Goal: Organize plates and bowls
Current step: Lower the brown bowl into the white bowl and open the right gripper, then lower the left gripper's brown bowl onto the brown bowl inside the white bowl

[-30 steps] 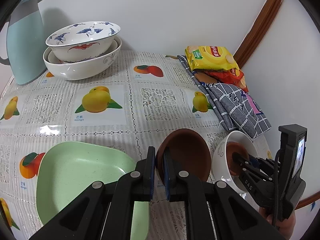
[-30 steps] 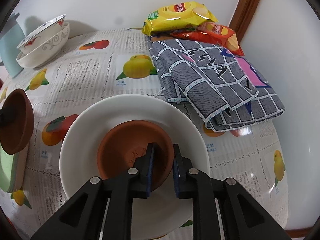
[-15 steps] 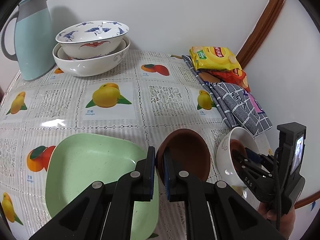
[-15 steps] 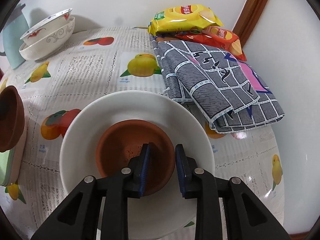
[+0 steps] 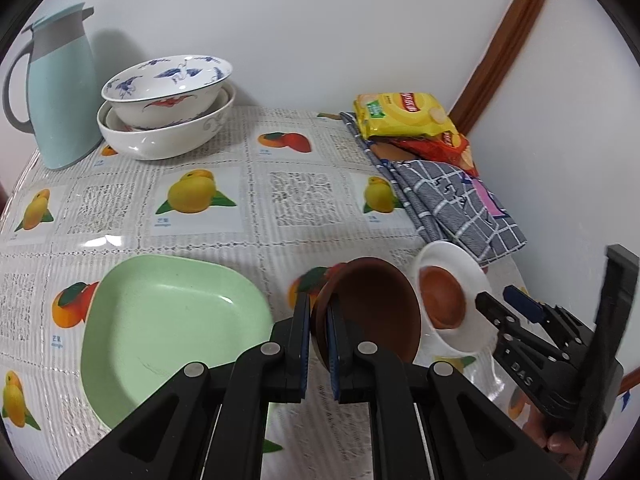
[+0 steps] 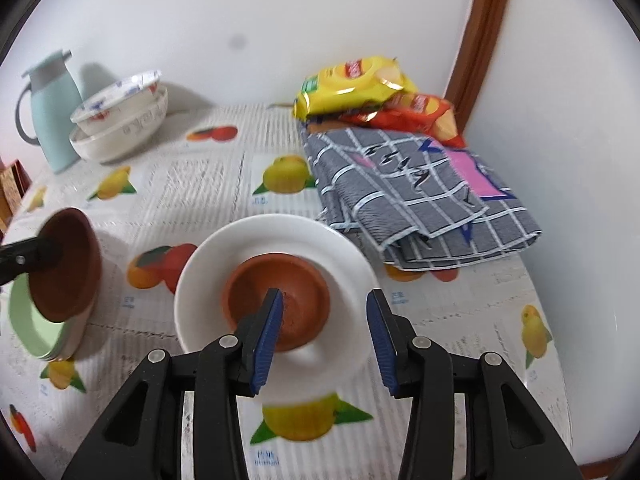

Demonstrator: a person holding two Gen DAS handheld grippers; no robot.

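The left claw [image 5: 318,344] is clamped on the rim of a dark brown bowl [image 5: 376,312], holding it tipped on edge above the surface [image 5: 256,184], just beside a green plate [image 5: 168,328] that lies flat on the fruit-print cloth. The right claw [image 6: 324,332] has just been opening; its blue pads [image 6: 269,336] now stand apart and grip nothing, poised over a terracotta bowl [image 6: 292,300] that sits inside a white plate [image 6: 352,280]. One pad hangs above the bowl's near rim, the other above the plate's right side. From the left wrist view the right claw appears at the far right edge, a hand [image 5: 560,440] partly visible beneath its handle.

Beyond the white plate lies a folded grey checked cloth [image 6: 420,200], and behind it, near the wall corner, a yellow snack bag [image 6: 352,80] rests on a red one [image 6: 416,112]. At the far left of the surface two large bowls [image 5: 164,112] sit nested, the upper one painted with blue birds, just beside a pale blue jug [image 5: 60,88] against the wall.
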